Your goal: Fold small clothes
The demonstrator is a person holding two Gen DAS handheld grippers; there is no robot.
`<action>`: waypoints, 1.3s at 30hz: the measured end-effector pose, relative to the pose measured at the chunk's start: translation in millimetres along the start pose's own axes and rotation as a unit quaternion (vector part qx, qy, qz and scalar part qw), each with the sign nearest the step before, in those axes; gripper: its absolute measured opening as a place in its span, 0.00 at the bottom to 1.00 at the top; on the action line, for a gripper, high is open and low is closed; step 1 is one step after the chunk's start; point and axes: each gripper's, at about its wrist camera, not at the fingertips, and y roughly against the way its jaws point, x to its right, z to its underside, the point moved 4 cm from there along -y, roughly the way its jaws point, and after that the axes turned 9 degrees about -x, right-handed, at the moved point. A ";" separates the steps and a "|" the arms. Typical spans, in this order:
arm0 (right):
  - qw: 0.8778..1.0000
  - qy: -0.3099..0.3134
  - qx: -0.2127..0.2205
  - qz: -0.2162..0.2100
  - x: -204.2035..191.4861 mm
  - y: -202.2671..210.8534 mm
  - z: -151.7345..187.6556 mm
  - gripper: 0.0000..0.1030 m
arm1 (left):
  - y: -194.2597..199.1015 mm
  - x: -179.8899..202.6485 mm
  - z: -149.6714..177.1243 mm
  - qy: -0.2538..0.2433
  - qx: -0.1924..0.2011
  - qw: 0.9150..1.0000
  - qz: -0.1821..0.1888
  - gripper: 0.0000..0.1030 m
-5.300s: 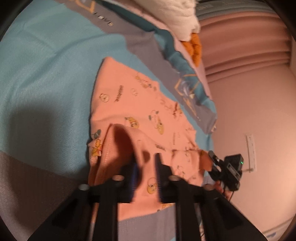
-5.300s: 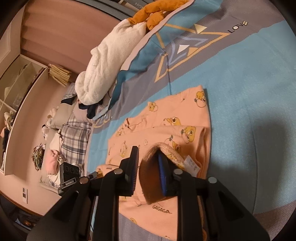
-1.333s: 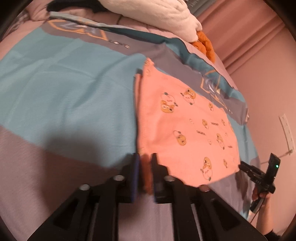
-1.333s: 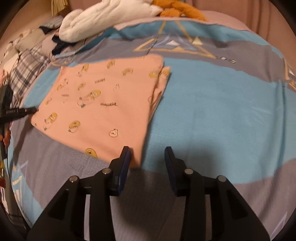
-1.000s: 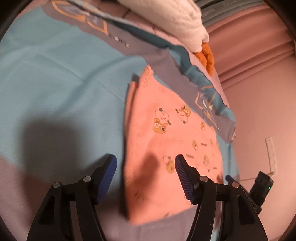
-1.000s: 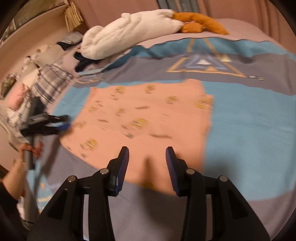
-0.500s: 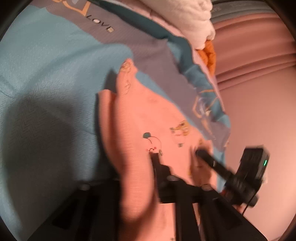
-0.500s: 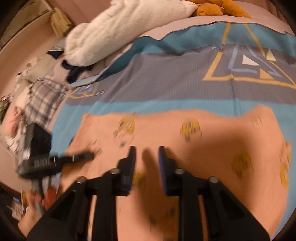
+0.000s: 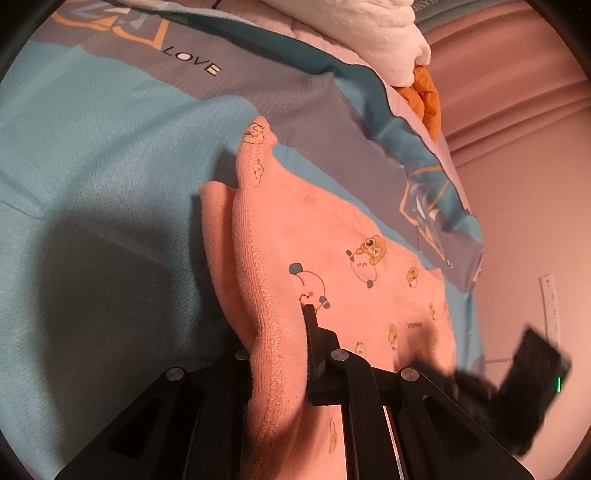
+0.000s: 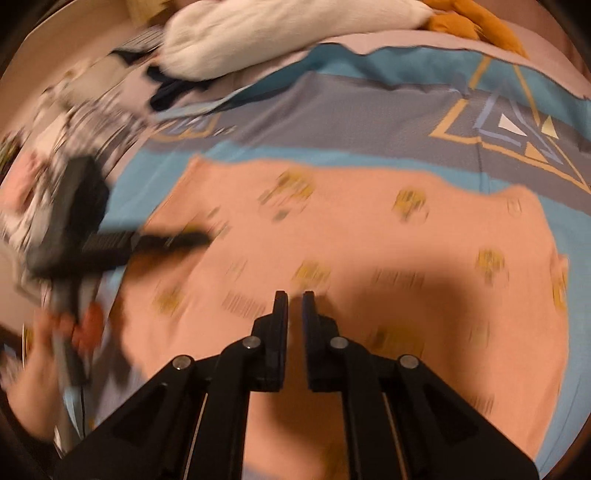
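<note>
A small peach garment [image 9: 369, 266] with cartoon prints lies folded on the blue and grey bedspread [image 9: 92, 129]. My left gripper [image 9: 280, 332] is shut on the garment's near ribbed edge, which bunches up between the jaws and hides the left finger. In the right wrist view the garment [image 10: 369, 240] spreads wide below my right gripper [image 10: 294, 299], whose jaws are nearly closed with a thin gap and hold nothing. The left gripper [image 10: 199, 240] shows blurred at the garment's left edge. The right gripper's body [image 9: 532, 384] shows blurred at lower right in the left wrist view.
A white fluffy blanket [image 10: 288, 29] and an orange cloth [image 10: 472, 22] lie at the head of the bed. Plaid and dark clothes [image 10: 110, 107] are piled at the left. Pink curtains [image 9: 517, 74] and a wall stand beyond the bed's edge.
My left gripper opened, moved onto the garment's edge and closed on it, lifting it slightly. My right gripper moved over the garment's middle and its jaws narrowed to almost shut.
</note>
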 end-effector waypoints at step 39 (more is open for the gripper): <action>0.871 -0.352 0.090 -0.332 118.2 12.3 28.2 0.62 | -30.7 162.6 46.1 -0.163 -0.091 0.979 -0.079 0.47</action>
